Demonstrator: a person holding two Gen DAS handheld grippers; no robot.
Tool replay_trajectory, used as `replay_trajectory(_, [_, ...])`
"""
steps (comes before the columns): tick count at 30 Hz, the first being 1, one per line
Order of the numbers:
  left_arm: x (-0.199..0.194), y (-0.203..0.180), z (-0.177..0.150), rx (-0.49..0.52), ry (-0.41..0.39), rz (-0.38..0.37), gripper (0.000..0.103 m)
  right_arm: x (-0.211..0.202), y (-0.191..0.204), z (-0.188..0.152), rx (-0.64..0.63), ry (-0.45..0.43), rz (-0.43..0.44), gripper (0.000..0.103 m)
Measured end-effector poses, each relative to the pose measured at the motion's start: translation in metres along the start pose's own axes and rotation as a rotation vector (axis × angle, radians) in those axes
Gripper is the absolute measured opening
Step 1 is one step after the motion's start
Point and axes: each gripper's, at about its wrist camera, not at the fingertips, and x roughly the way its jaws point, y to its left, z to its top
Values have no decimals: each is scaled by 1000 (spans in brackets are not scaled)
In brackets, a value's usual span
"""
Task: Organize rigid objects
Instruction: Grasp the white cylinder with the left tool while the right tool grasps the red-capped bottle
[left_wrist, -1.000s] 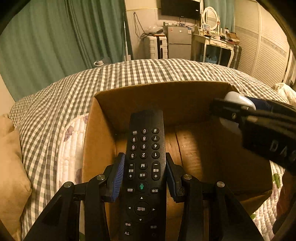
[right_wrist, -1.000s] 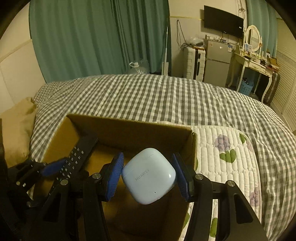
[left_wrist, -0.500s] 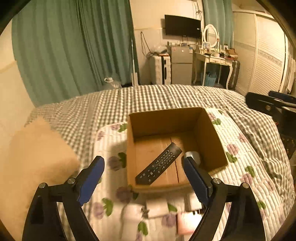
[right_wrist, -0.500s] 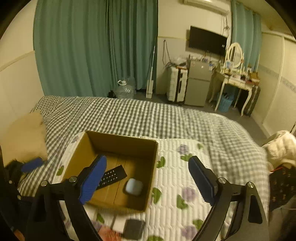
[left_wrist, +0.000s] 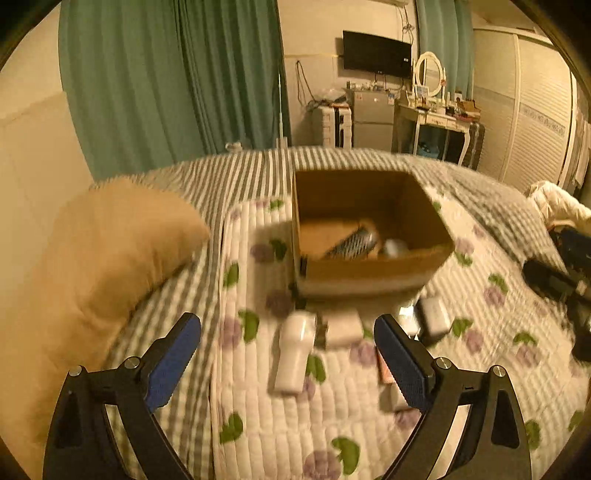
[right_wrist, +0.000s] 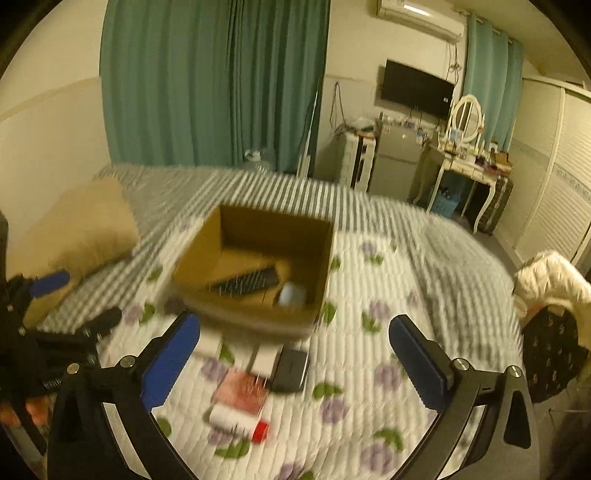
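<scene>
An open cardboard box (left_wrist: 373, 273) (right_wrist: 207, 254) sits on the quilted bed. Inside it lie a black remote (left_wrist: 352, 242) (right_wrist: 245, 284) and a pale blue earbud case (left_wrist: 395, 246) (right_wrist: 292, 295). In front of the box lie loose items: a white bottle-like object (left_wrist: 295, 350), a white block (left_wrist: 341, 326), a white charger (left_wrist: 434, 317), a black case (right_wrist: 291, 369), a pink packet (right_wrist: 242, 391) and a white tube with a red cap (right_wrist: 236, 421). My left gripper (left_wrist: 288, 363) is open and empty above these items. My right gripper (right_wrist: 295, 363) is open and empty too. Both views are blurred.
A tan pillow (left_wrist: 99, 266) lies left of the box. The floral quilt (left_wrist: 480, 332) covers a checked bedspread (right_wrist: 258, 192). A white jacket (right_wrist: 554, 277) lies at the bed's right edge. Curtains, a fridge and a dressing table stand behind.
One second ago both grippers held the remote and earbud case over the box. Both now lie in the box; the grippers have opened and pulled back and up.
</scene>
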Motion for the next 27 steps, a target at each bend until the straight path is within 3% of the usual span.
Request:
replay_trajectory(6, [40, 6, -52, -30, 62, -17, 97, 57, 27, -74, 14, 159, 23, 103])
replay_trajectory(12, [71, 5, -72, 8, 91, 3, 97, 101, 49, -125, 33, 246, 35, 103])
replay_trajectory(21, [107, 1, -64, 44, 111, -43, 97, 147, 53, -149, 134, 343, 23, 101])
replay_trajectory(23, [114, 0, -60, 50, 118, -54, 96, 152, 49, -151, 156, 354, 36, 87])
replay_trajectory(27, [126, 2, -52, 54, 125, -65, 94, 153, 44, -152, 173, 346, 70, 81])
